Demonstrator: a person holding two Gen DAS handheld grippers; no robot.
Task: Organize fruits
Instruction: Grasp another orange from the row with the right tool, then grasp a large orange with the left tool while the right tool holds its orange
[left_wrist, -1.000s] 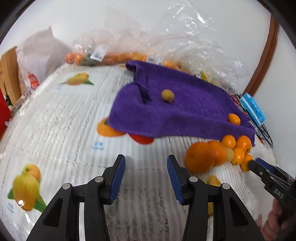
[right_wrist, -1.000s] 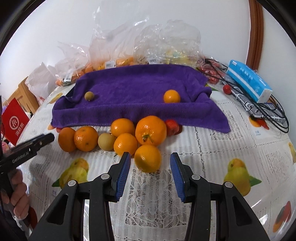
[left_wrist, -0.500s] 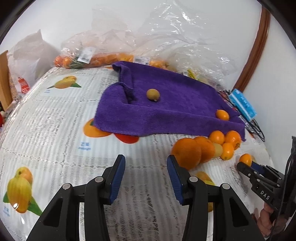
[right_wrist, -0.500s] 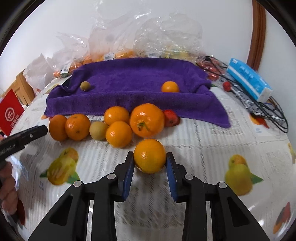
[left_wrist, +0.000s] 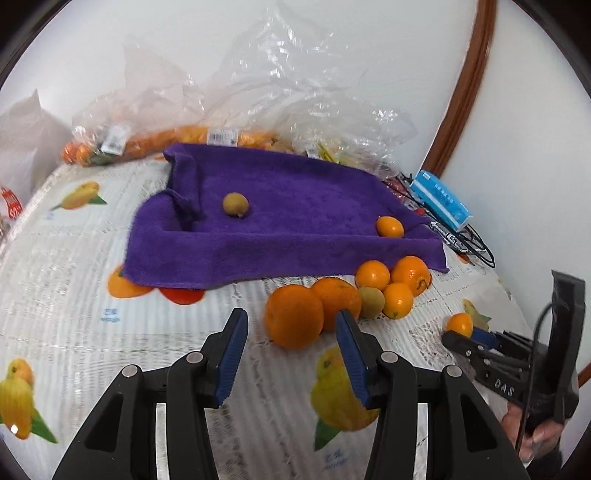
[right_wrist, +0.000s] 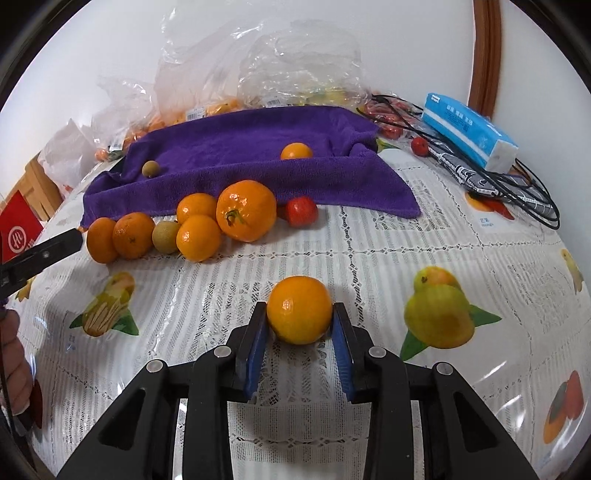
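My right gripper (right_wrist: 299, 314) is shut on a small orange (right_wrist: 299, 302), held just above the tablecloth and apart from the heap; the left wrist view shows that orange (left_wrist: 460, 324) at the far right. The heap of oranges (right_wrist: 245, 210), with a brownish fruit (right_wrist: 166, 236) and a red fruit (right_wrist: 302, 211), lies along the front edge of a purple towel (right_wrist: 240, 147). On the towel sit a small brown fruit (left_wrist: 235, 204) and a small orange (left_wrist: 389, 226). My left gripper (left_wrist: 290, 321) has its jaws opening with nothing between them, just short of the big orange (left_wrist: 293, 315).
Clear plastic bags of fruit (left_wrist: 207, 136) line the wall behind the towel. A blue tissue pack (right_wrist: 469, 133) and black cables (right_wrist: 517, 184) lie at the back right. A red box (right_wrist: 16, 236) stands at the left edge. A fruit-printed lace cloth (right_wrist: 369, 258) covers the table.
My right gripper closed on the nearest small orange and drew it back from the heap. The left gripper swung toward the heap, so the big orange now lies just ahead of its fingers.
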